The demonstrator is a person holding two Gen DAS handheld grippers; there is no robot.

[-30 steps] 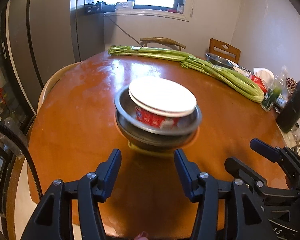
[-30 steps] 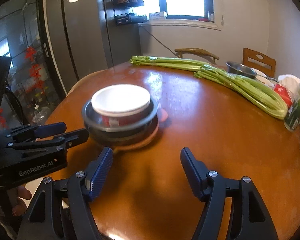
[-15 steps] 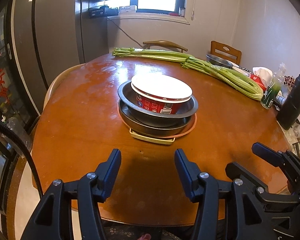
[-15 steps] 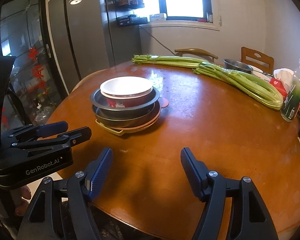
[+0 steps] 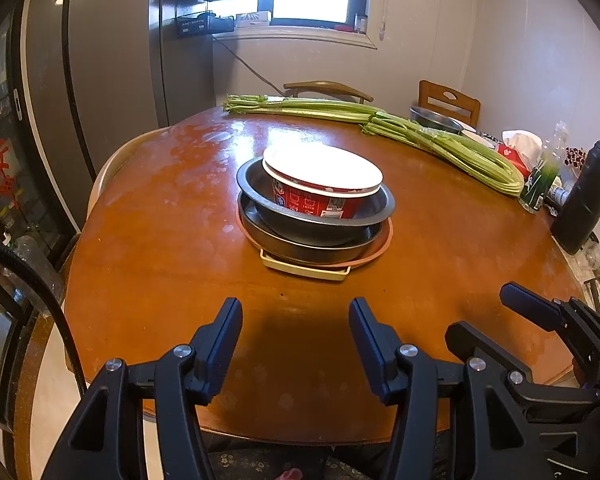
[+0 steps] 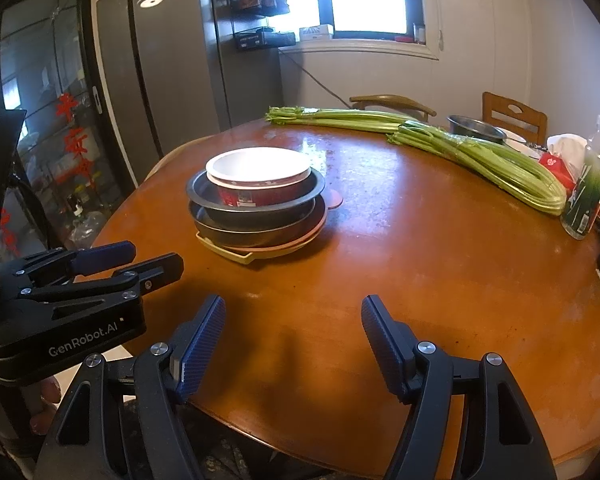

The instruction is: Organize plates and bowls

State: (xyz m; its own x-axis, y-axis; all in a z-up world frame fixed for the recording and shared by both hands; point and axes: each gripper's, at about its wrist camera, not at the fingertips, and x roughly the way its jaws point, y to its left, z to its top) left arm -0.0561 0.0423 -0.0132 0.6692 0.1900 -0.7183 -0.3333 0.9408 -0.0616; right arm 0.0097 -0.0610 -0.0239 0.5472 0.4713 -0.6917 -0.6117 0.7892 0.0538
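Hovering at near desk (image 5: 172, 248) edge: left claw (image 5: 295, 316) and right claw (image 6: 293, 314) both spread wide, empty. Bowl stack (image 5: 316, 208) sits mid-desk, red-and-white bowl (image 6: 260, 178) on top, celery (image 6: 480, 152) behind.

Left gripper (image 5: 295, 322) fingers apart, stacked bowls (image 5: 315, 204) on round table (image 5: 160, 240)

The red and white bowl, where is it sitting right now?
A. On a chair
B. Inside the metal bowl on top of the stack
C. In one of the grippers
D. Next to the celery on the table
B: the red and white bowl sits nested in the top metal bowl of the stack, apart from the celery, and both grippers are open and hold nothing.
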